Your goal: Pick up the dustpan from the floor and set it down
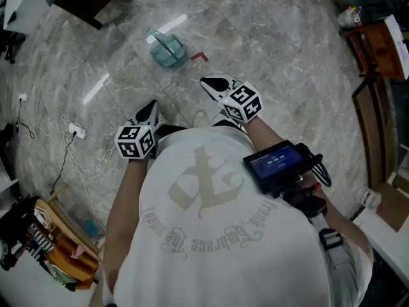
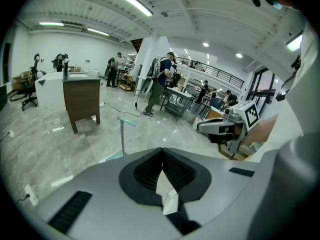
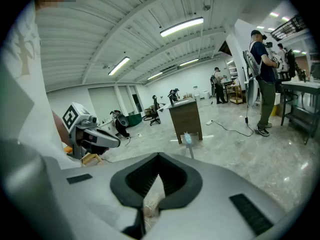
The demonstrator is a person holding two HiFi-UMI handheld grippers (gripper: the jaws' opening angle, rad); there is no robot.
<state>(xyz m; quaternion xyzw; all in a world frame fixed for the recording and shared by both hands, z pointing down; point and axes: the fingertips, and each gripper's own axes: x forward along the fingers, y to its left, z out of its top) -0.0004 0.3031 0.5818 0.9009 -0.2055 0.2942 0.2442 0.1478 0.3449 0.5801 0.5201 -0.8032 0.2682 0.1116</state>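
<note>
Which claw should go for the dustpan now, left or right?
Right, probably. The right claw is held further forward, nearer the dustpan, which stands almost straight ahead in its view. The left claw sits further back. Both are shut and empty.

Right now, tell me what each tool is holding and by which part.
Nothing is held. The left tool and the right tool are both shut and empty; the dustpan stands on the floor ahead, untouched.
</note>
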